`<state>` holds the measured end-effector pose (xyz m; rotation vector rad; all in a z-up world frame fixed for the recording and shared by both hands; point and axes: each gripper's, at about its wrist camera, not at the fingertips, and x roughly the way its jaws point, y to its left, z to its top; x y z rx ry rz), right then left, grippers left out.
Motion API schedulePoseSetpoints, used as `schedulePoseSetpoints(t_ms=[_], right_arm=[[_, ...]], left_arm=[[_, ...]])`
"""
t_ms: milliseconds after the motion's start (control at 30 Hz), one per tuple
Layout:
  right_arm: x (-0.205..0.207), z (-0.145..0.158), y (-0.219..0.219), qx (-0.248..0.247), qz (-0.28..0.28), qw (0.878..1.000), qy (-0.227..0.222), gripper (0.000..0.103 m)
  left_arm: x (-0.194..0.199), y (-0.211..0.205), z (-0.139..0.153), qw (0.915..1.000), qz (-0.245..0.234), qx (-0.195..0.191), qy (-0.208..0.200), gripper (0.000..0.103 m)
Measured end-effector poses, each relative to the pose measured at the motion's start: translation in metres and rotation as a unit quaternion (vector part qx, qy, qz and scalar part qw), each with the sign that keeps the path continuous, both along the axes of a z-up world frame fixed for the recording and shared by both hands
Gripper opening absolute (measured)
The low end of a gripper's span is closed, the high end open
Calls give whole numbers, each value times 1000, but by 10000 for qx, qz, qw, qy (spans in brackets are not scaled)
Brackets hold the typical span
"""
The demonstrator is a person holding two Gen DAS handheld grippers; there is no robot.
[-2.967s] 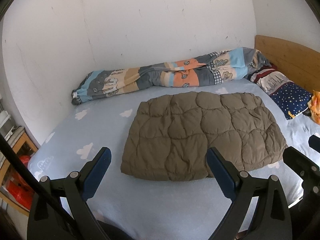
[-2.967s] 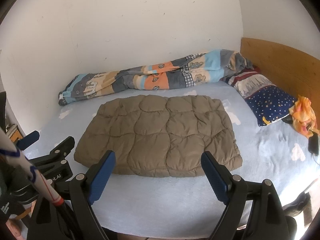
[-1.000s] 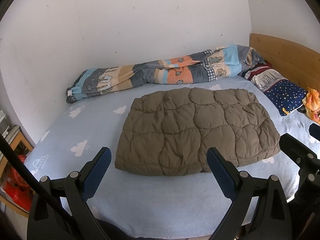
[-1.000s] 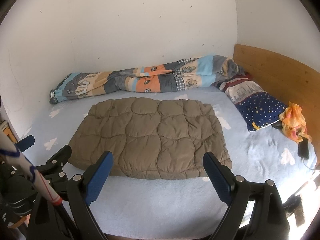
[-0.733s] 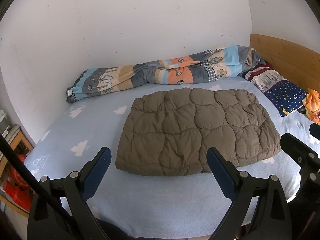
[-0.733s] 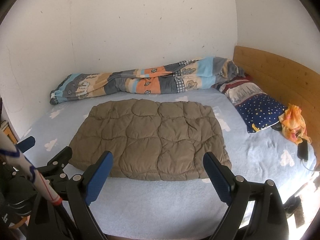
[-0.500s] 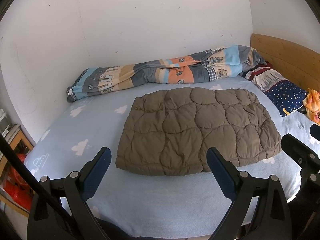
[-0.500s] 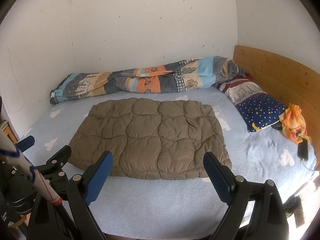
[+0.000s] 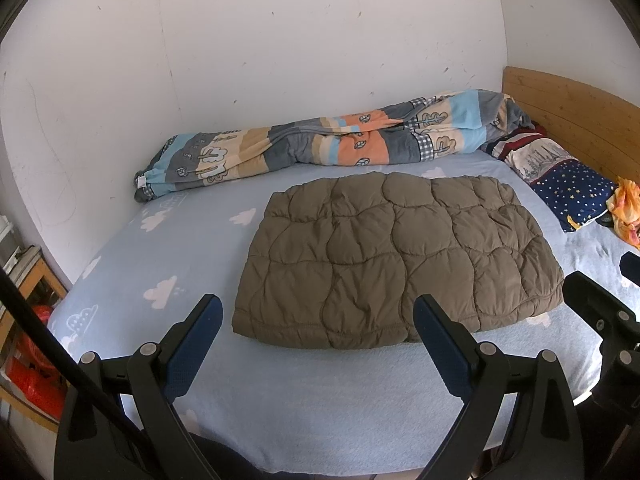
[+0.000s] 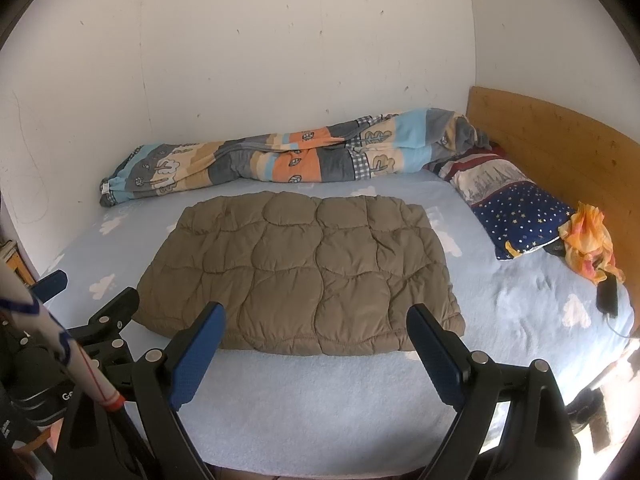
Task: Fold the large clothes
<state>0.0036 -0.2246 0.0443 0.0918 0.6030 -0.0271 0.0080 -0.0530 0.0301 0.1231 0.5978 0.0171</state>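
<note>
A brown quilted garment [image 9: 396, 260] [image 10: 304, 272] lies folded into a flat rectangle in the middle of the light blue bed sheet [image 9: 320, 392] [image 10: 328, 400]. My left gripper [image 9: 318, 316] stands open above the bed's near edge, short of the garment's front hem, with nothing between its blue pads. My right gripper [image 10: 316, 324] is open too, just in front of the same hem. Each gripper shows at the edge of the other's view.
A rolled patterned duvet [image 9: 320, 140] [image 10: 280, 160] lies along the white wall. Pillows [image 10: 516, 208] and an orange cloth [image 10: 588, 240] sit by the wooden headboard [image 10: 560, 152] on the right. A dark phone [image 10: 608, 294] rests near the bed's right edge. A wooden shelf [image 9: 24, 280] stands left.
Both grippers have drawn back and risen a little from the bed over the last seconds. The folded garment has not moved. In the last half second almost nothing shifts.
</note>
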Motion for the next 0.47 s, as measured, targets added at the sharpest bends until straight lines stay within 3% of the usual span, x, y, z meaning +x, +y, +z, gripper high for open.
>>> schedulePoseSetpoints(t_ms=[233, 467], right_arm=[[0, 0, -1, 1, 7, 10000, -2, 95], [-1, -3, -3, 50, -27, 10000, 9, 95]], left_arm=[[0, 1, -1, 10000, -6, -18, 3, 96], [1, 13, -5, 9990, -52, -449, 38, 96]])
